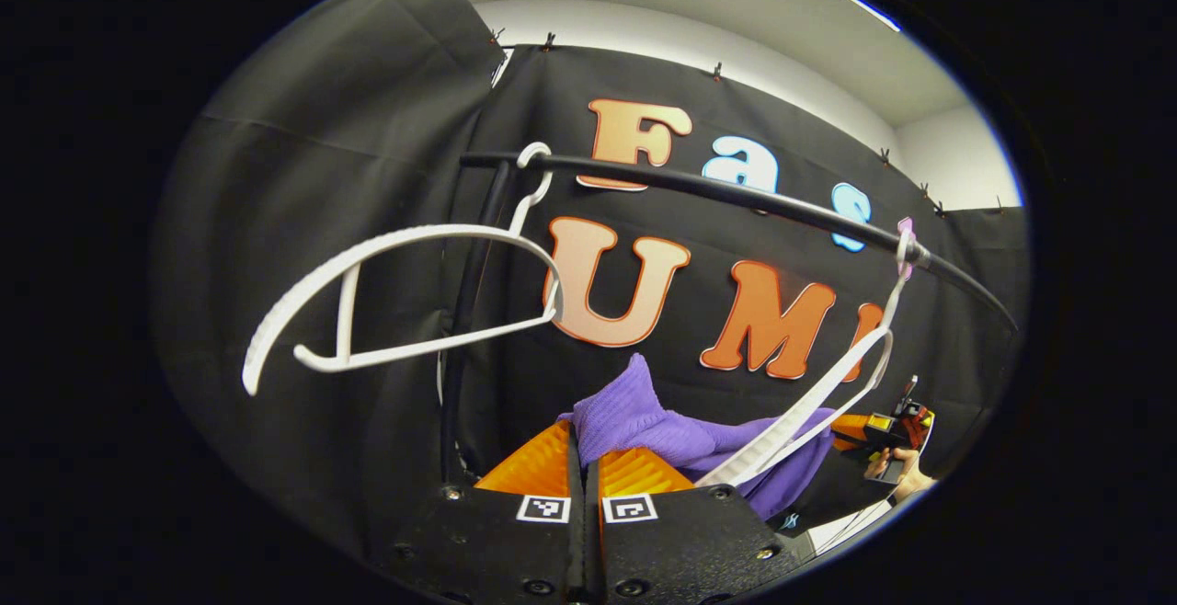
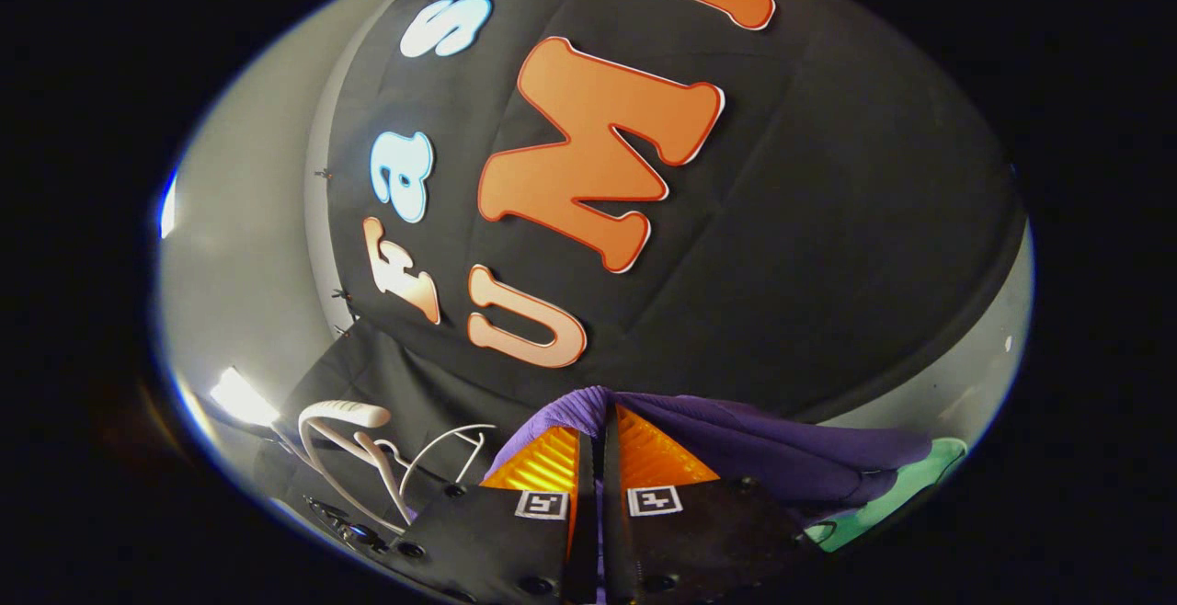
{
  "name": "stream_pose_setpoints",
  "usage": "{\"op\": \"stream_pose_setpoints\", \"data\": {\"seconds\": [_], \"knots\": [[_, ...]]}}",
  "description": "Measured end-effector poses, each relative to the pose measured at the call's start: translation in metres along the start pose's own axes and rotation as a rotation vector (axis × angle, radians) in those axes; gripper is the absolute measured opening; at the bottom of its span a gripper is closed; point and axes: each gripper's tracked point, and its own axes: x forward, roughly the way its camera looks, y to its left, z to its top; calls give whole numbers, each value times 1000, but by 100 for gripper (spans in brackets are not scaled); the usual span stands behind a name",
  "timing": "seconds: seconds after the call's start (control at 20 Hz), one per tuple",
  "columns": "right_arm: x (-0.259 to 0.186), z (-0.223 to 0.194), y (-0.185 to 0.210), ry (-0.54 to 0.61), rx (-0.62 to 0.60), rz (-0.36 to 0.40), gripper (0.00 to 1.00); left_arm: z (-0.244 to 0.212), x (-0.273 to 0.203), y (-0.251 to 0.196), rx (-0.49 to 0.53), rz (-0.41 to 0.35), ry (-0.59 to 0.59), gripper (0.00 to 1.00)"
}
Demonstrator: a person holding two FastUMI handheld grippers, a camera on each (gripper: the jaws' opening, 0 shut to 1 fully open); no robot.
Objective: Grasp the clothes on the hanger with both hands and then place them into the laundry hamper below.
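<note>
A purple knitted garment (image 1: 644,421) stretches between both grippers. My left gripper (image 1: 579,426) is shut on one bunched end of it, which sticks up past the fingertips. Farther right in the left gripper view, the right gripper (image 1: 887,435), held by a hand (image 1: 908,478), grips the other end. In the right gripper view, my right gripper (image 2: 604,407) is shut on the purple garment (image 2: 782,458), which trails off to the right. A white hanger with a pink hook (image 1: 828,393) slants across the cloth; I cannot tell whether the garment still touches it.
A bare white hanger (image 1: 405,292) hangs at the left end of the black rail (image 1: 736,191), above the grippers. Two white hangers (image 2: 359,449) show low on the left in the right gripper view. A green edge (image 2: 883,495) lies under the garment's far end.
</note>
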Motion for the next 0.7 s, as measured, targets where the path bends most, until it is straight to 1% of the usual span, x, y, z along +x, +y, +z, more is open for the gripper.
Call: {"op": "stream_pose_setpoints", "data": {"seconds": [0.2,0.4,0.55,0.7], "knots": [[-11,-25,-19,29,-18,-54,10,-40,-4,14,-13,35,80,0],[-26,-43,-30,38,-22,-92,10,-76,-8,11,-33,28,144,0],[-40,-61,-33,50,-44,-117,10,-98,-9,-12,-29,2,179,0],[-54,-84,-33,69,-68,-140,10,-119,-9,-42,-39,-50,214,0]]}}
